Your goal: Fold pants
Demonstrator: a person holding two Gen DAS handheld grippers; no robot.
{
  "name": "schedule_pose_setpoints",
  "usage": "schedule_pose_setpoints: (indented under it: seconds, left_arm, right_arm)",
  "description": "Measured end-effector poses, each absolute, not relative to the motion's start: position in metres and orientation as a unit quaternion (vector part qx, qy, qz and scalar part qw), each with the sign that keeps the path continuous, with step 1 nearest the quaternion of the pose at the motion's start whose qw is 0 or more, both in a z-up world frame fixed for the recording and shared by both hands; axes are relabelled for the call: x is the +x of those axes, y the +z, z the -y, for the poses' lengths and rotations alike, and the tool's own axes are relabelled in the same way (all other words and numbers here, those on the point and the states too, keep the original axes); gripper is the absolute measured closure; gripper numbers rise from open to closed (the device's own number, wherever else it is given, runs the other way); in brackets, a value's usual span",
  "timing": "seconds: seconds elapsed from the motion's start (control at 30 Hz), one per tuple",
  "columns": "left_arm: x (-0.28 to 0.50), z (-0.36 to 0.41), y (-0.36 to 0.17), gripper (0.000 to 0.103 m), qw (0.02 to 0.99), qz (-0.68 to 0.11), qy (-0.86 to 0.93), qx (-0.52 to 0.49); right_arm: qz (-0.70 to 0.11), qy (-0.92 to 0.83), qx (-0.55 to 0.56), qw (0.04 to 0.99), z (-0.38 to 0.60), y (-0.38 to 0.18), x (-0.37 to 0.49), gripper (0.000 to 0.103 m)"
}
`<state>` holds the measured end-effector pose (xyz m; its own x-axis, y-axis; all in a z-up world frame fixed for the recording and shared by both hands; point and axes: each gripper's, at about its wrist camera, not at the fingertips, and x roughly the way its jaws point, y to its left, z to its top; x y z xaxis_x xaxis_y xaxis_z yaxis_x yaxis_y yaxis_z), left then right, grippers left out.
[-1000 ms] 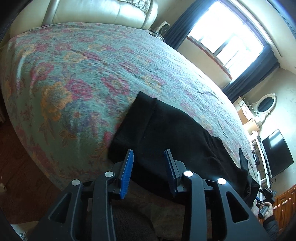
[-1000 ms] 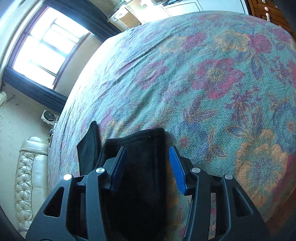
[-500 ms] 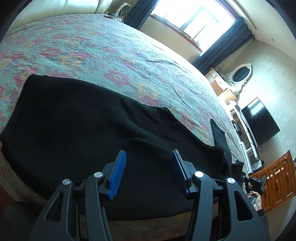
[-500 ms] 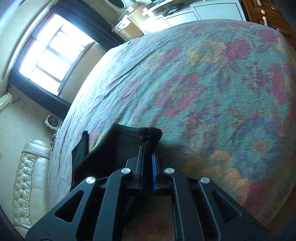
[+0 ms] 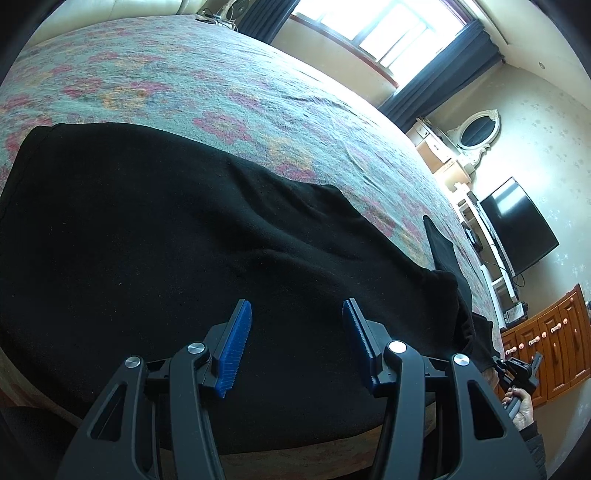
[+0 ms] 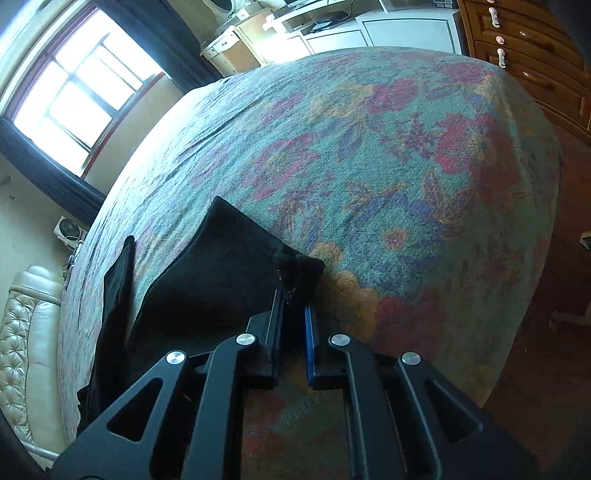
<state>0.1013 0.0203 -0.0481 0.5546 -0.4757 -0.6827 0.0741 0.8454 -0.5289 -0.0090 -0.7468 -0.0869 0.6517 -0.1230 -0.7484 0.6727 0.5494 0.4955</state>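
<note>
Lying on bed: black pants, uncontained.

1. Pants lie spread on the bed, along its near edge, part draped over that edge.
2. Left gripper hangs over the pants, near edge side, nothing between its fingers.
3. Far right end of the pants: right gripper, fabric bunched between its fingers, jaws easing apart.
4. In the right wrist view a second strip of the pants lies left of the gripped end, bedspread between them.
5. Window behind the bed's far side.
6. TV and drawers beyond the bed's right end.
7. Headboard at the bed's left end.
</note>
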Motion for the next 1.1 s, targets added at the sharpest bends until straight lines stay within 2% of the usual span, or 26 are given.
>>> schedule_pose_setpoints:
  seconds: [0.07, 0.13, 0.17, 0.27, 0.33, 0.43, 0.57, 0.73, 0.77, 0.8, 0.83, 0.87, 1.1]
  left_arm:
    - [0.102, -0.020, -0.047, 0.051, 0.851, -0.444, -0.162, -0.231]
    - [0.102, -0.021, -0.045, 0.047, 0.849, -0.442, -0.165, -0.239]
    - [0.102, -0.021, -0.045, 0.042, 0.848, -0.440, -0.168, -0.245]
    - [0.102, -0.019, -0.045, 0.039, 0.848, -0.439, -0.168, -0.246]
    - [0.102, -0.017, -0.044, 0.033, 0.849, -0.438, -0.174, -0.241]
    - [0.103, -0.013, -0.044, 0.032, 0.852, -0.437, -0.175, -0.227]
    - [0.102, -0.013, -0.045, 0.032, 0.853, -0.437, -0.176, -0.225]
    - [0.103, -0.016, -0.046, 0.032, 0.847, -0.441, -0.178, -0.236]
    - [0.103, -0.016, -0.047, 0.032, 0.847, -0.442, -0.178, -0.236]
    - [0.103, -0.016, -0.048, 0.032, 0.847, -0.442, -0.178, -0.236]
    - [0.103, -0.016, -0.048, 0.032, 0.847, -0.441, -0.178, -0.235]
    - [0.103, -0.015, -0.048, 0.032, 0.848, -0.441, -0.178, -0.233]
    - [0.101, -0.010, -0.047, 0.032, 0.855, -0.438, -0.170, -0.218]
  right_arm:
    - [-0.331, -0.286, 0.384, 0.813, 0.745, -0.072, -0.009, 0.075]
    - [-0.309, -0.319, 0.322, 0.836, 0.729, -0.037, 0.005, 0.074]
    - [-0.296, -0.305, 0.304, 0.853, 0.719, -0.020, 0.017, 0.070]
    - [-0.279, -0.238, 0.252, 0.895, 0.668, 0.024, 0.074, 0.053]
    - [-0.292, -0.167, 0.226, 0.914, 0.628, 0.038, 0.126, 0.047]
    - [-0.359, -0.082, 0.190, 0.910, 0.566, 0.027, 0.215, 0.046]
    - [-0.444, -0.074, 0.096, 0.888, 0.489, -0.012, 0.307, 0.046]
    - [-0.513, -0.123, 0.006, 0.850, 0.455, -0.060, 0.362, 0.046]
    - [-0.525, -0.127, -0.002, 0.842, 0.456, -0.070, 0.365, 0.054]
    - [-0.531, -0.125, -0.001, 0.838, 0.458, -0.076, 0.366, 0.072]
    - [-0.528, -0.127, 0.002, 0.840, 0.463, -0.077, 0.363, 0.078]
    - [-0.522, -0.126, 0.011, 0.843, 0.469, -0.076, 0.359, 0.096]
    - [-0.421, -0.074, 0.128, 0.895, 0.525, -0.005, 0.275, 0.096]
